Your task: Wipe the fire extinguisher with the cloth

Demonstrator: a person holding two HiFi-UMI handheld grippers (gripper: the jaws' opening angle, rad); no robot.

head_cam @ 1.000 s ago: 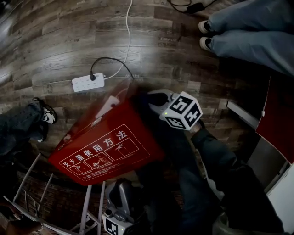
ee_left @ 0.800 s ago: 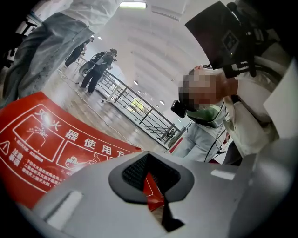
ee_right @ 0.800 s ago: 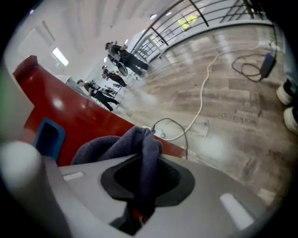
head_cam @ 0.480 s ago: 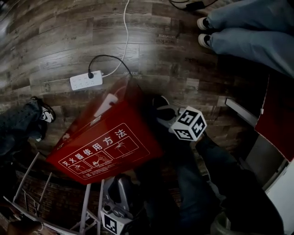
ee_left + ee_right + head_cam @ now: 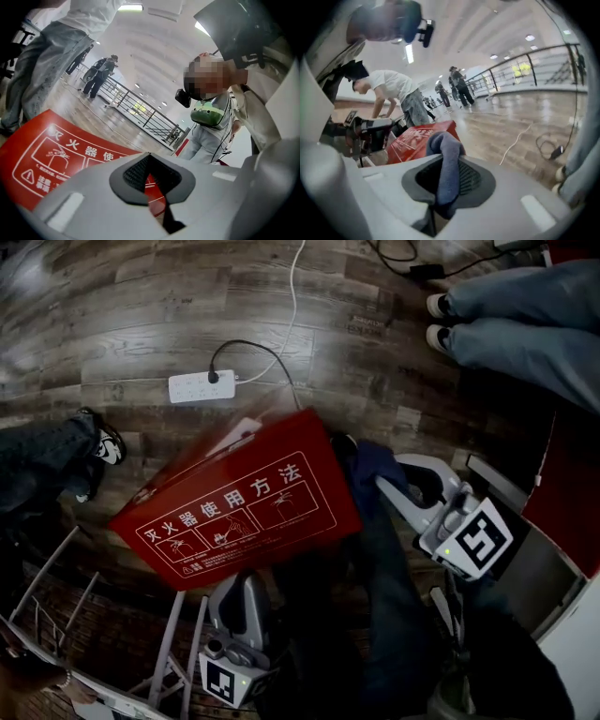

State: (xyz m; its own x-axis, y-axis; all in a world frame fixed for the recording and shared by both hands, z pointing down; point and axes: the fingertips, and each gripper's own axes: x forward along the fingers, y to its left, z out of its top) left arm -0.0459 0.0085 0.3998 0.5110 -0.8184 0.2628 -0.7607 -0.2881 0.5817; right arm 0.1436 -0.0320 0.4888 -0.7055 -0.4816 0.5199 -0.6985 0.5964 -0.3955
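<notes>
Right gripper view: right gripper (image 5: 449, 187) clenched on blue-grey cloth (image 5: 445, 145), bunched up between jaws. Red fire extinguisher box (image 5: 417, 138) just beyond cloth, left of centre. Bottom centre of head view: left gripper (image 5: 246, 589) pinching box's lower edge.

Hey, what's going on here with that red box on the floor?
A person works with a tool in each hand. The left tool is clamped on the near edge of the tilted red box. The right tool grips a blue-grey cloth beside the box's right edge.
</notes>
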